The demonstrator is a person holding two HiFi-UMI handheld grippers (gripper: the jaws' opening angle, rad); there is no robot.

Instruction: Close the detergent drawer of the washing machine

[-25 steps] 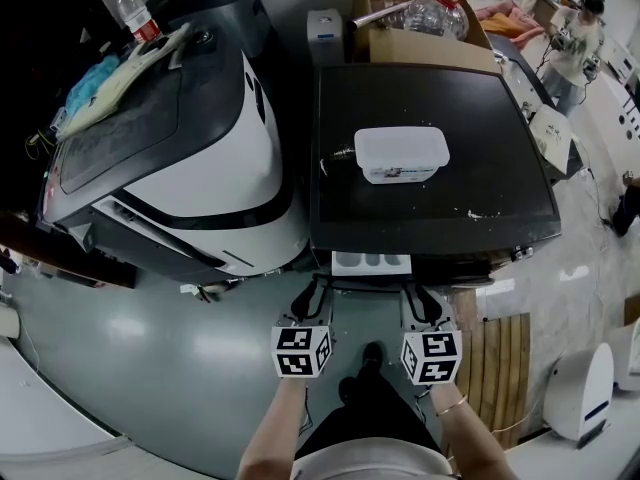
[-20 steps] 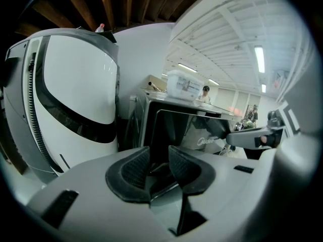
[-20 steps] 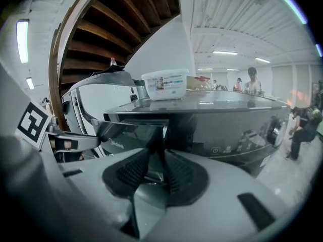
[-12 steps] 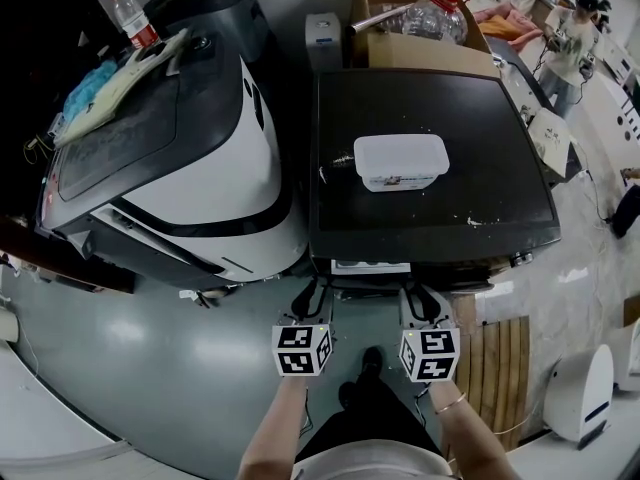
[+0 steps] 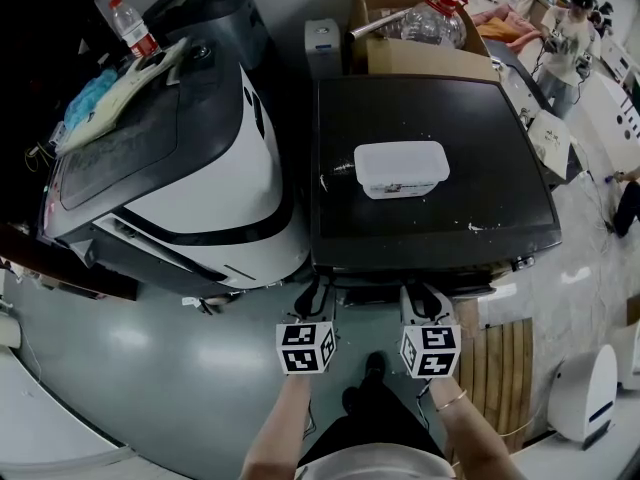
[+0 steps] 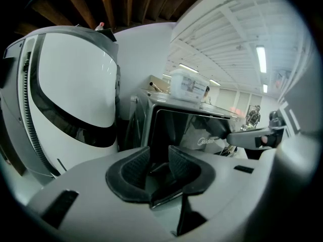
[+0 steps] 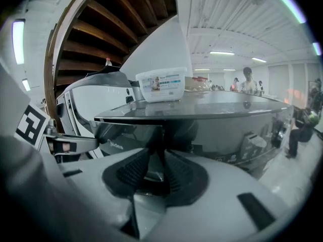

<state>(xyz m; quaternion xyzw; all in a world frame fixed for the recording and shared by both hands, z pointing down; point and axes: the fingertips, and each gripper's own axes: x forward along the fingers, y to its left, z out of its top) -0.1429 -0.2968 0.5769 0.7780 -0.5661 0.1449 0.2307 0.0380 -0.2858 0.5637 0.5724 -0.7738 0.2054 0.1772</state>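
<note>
Dark-topped Midea washing machine (image 5: 500, 198): its detergent drawer (image 6: 181, 127), out w/ white compartments showing a sec ago, now sits flush at the front's left end, so the task looks about done. Left gripper (image 5: 313, 296) & right gripper (image 5: 425, 298) face the glossy panel, jaws part-open, gripping nothing.

Black washing machine (image 5: 500, 148), white tub (image 5: 401, 166) — black-and-white square markers on left gripper (image 5: 313, 294) and right gripper (image 5: 422, 296).
</note>
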